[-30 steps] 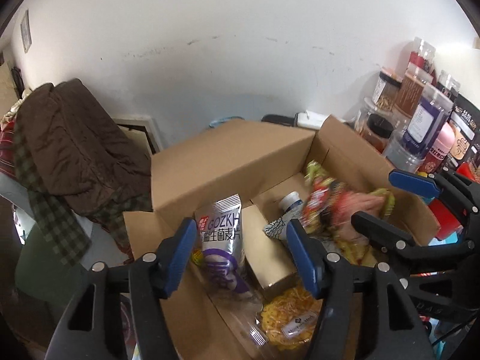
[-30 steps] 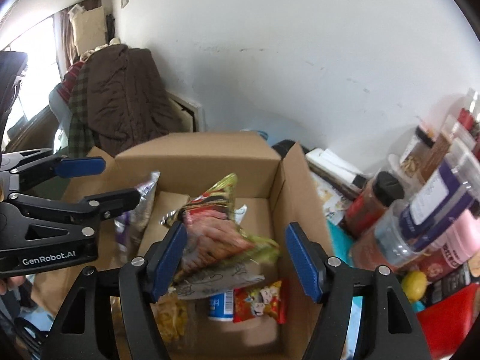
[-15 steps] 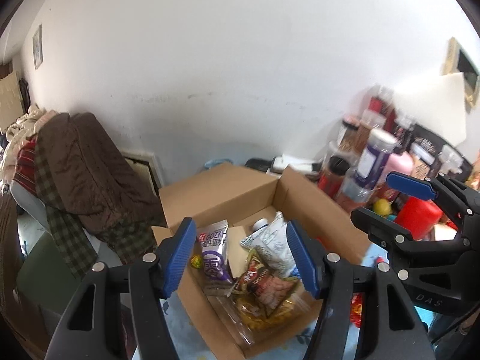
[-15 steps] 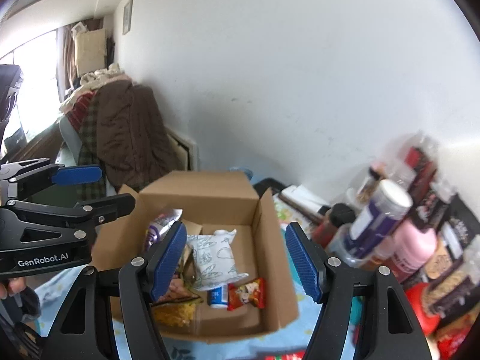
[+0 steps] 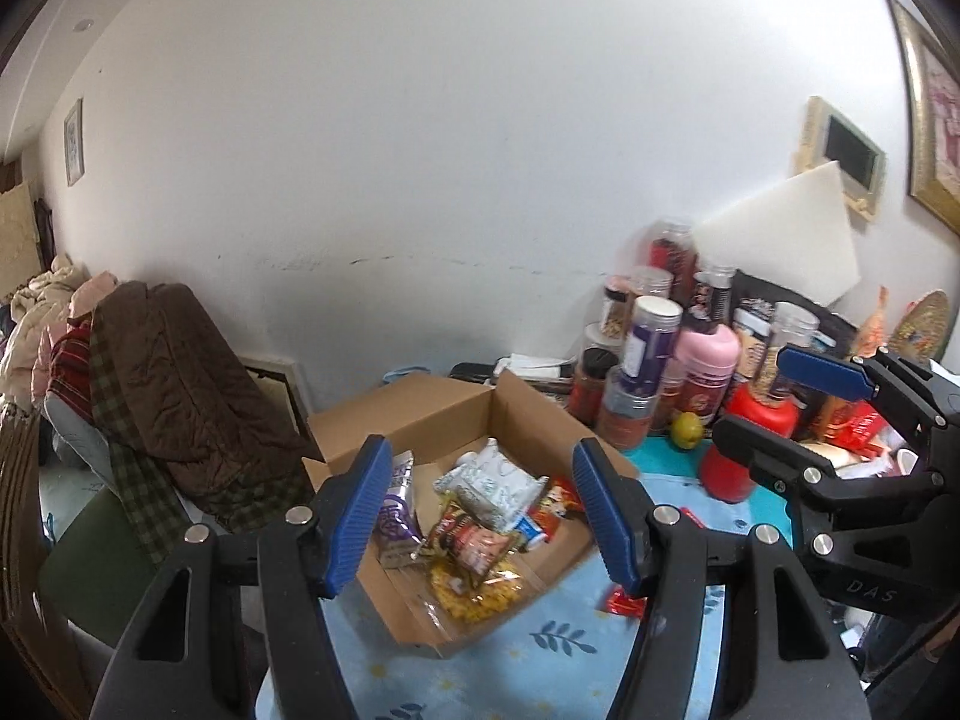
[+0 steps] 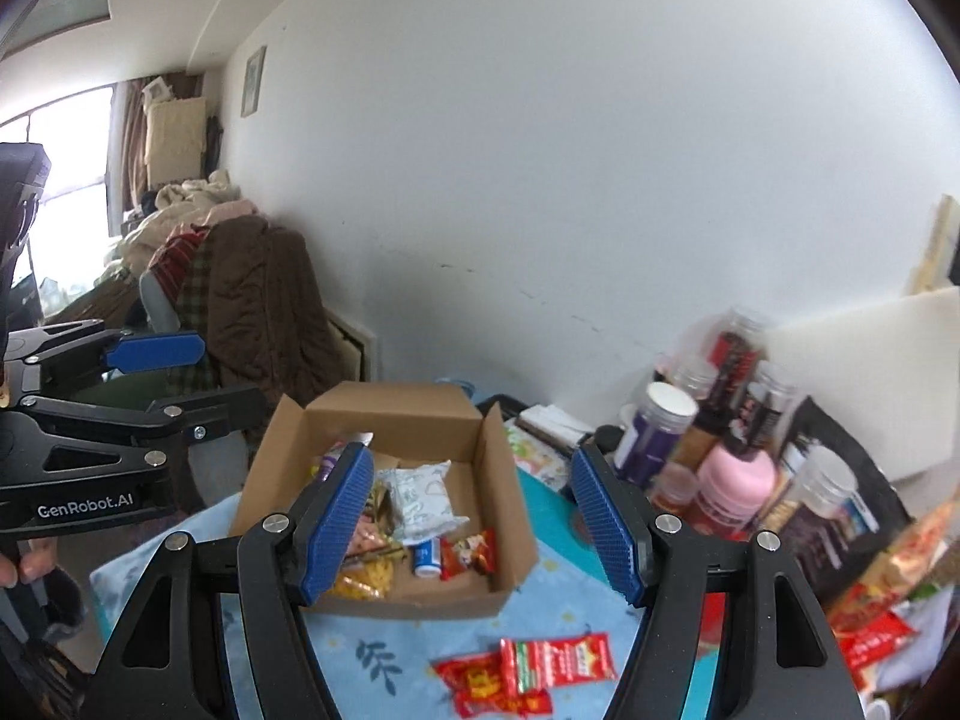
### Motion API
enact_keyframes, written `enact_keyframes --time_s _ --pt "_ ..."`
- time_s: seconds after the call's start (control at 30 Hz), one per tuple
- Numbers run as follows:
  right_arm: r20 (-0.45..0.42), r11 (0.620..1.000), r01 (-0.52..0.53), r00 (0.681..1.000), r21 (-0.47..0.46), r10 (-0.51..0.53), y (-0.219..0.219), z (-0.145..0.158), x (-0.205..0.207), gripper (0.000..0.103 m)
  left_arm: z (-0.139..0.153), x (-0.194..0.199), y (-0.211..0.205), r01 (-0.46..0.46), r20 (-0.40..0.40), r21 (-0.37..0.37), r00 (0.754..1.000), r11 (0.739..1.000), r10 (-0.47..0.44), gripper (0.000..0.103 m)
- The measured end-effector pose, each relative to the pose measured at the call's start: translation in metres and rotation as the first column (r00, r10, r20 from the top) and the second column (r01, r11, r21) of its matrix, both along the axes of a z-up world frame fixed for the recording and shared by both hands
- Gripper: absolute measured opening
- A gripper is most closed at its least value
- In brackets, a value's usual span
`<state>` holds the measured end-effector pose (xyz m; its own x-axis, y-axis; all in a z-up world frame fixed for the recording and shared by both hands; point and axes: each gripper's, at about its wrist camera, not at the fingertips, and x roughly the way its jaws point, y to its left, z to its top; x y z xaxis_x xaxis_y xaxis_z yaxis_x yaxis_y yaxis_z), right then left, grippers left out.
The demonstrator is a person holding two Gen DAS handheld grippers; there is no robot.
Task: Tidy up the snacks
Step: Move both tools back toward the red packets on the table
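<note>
An open cardboard box (image 5: 456, 414) (image 6: 510, 486) stands on a blue leaf-patterned cloth. It holds several snack packets: a purple bag (image 5: 396, 510), a white packet (image 5: 495, 483) (image 6: 423, 495), a red-brown packet (image 5: 471, 543) and a yellow snack bag (image 5: 480, 591). Two red packets (image 6: 528, 675) lie on the cloth in front of the box. My left gripper (image 5: 489, 516) is open and empty, above and in front of the box. My right gripper (image 6: 474, 522) is open and empty, also raised over the box.
Jars, bottles and a pink container (image 5: 705, 360) (image 6: 729, 489) crowd the right side by the wall. More snack packets (image 6: 882, 612) are piled at the far right. A chair with brown clothes (image 5: 180, 384) stands to the left of the table.
My right gripper let go of the red-brown packet, which now lies in the box. Both grippers pulled up and back from the box, so it looks smaller.
</note>
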<state>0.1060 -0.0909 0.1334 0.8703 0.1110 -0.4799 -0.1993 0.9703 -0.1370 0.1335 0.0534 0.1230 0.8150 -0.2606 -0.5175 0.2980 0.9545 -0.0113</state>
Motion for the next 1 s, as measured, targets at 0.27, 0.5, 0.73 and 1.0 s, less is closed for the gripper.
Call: enact_keyframes --time_s 0.27,0.5,0.73,1.0 --pt "0.014 0.999 0.032 0.999 -0.006 -0.032 -0.013 -0.003 -0.049 0.073 -0.003 -0.044 -0.019 0.084 0.007 -0.005 0.996 0.996 -0.084 0.062" --pt "-0.008 0.997 0.08 0.997 -0.007 -0.08 -0.031 -0.016 -0.078 0.073 -0.017 -0.065 -0.042 0.164 -0.023 -0.024 0.986 0.986 -0.165 0.063" --pt "-0.035 0.991 0.134 0.99 -0.011 -0.134 -0.051 -0.036 -0.093 0.073 -0.038 -0.068 -0.069 0.23 -0.064 -0.033 0.971 0.973 -0.231 0.063" --pt "-0.082 0.984 0.18 0.98 0.007 -0.179 -0.076 -0.065 -0.096 0.073 -0.067 -0.061 -0.099 0.293 -0.114 -0.03 0.949 0.956 -0.295 0.063"
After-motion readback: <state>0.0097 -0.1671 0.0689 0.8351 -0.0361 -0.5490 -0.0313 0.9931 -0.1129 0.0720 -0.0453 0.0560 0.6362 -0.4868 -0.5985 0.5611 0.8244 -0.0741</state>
